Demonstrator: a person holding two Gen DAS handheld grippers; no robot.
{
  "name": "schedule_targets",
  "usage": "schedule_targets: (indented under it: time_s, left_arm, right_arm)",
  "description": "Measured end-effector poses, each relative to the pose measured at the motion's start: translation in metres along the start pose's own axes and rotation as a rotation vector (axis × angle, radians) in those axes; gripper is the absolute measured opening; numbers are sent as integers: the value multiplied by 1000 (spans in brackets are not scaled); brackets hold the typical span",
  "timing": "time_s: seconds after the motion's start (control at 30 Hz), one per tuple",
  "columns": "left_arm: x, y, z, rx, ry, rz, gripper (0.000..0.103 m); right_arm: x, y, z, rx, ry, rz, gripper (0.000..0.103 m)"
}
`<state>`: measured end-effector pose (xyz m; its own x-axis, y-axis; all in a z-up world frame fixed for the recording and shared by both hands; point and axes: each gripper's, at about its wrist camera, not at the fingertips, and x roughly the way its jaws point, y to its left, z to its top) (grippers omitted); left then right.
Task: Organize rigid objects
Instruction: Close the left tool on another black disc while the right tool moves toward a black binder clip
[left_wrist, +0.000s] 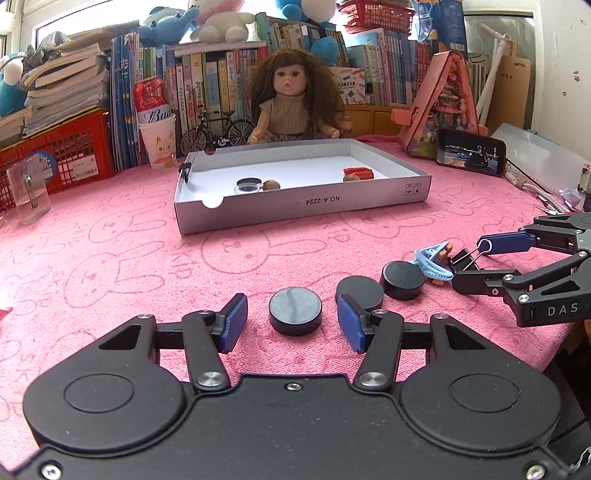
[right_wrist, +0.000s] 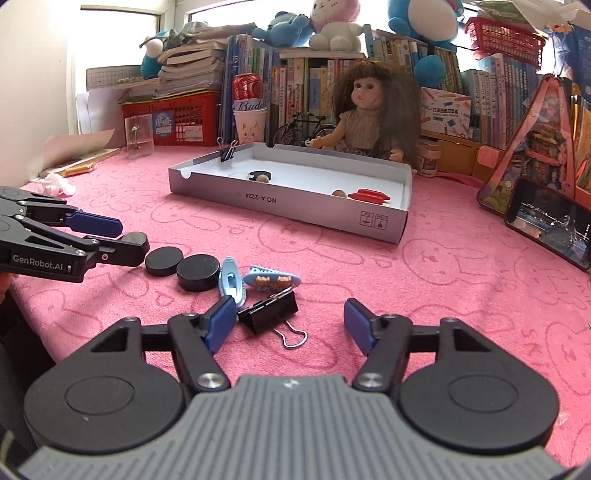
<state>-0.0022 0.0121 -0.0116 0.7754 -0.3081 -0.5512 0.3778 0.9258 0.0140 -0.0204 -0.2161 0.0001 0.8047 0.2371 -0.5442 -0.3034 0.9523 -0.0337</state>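
My left gripper (left_wrist: 291, 306) stands open around a black disc (left_wrist: 295, 310) on the pink cloth, with a gap on each side of it. Two more black discs (left_wrist: 360, 291) (left_wrist: 402, 278) lie to its right. Past them are light-blue hair clips (left_wrist: 430, 262) and a black binder clip (left_wrist: 463, 258). In the right wrist view my right gripper (right_wrist: 290, 310) is open around that binder clip (right_wrist: 269, 312): the left pad is close to it and the right pad is well apart. The left gripper (right_wrist: 135, 236) shows at the left edge there.
A shallow white box (left_wrist: 295, 206) lies beyond. It holds a small black-lidded jar (left_wrist: 248, 184), two brown nuts and a red item (left_wrist: 358, 172), with a binder clip on its rim (right_wrist: 227, 151). A doll, a phone (left_wrist: 471, 155), a clear cup (left_wrist: 27, 192) and books line the back.
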Motion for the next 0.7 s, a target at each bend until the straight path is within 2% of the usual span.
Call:
schedule_targets:
  time_s: [0.3,0.5,0.57,0.63,0.7]
  left_arm:
    - [5,3,0,-14,-9,8,47]
    - [6,1,0,-13,-17,6,39]
    - [6,0,0,-13,-19,4,33]
    - [5,-1,0,-18,-21,6,30]
    - [4,-1,0,-27,-20,6,30]
  right_arm:
    - [6,2,2,-1,-17,-11,73]
    - [8,4,2,6,-20,-11,73]
    - [8,5,2,11,-29,-8,70]
    - [7,6,1,17,-37,-3,59]
    - [6,8,1,20,-48,-9,52]
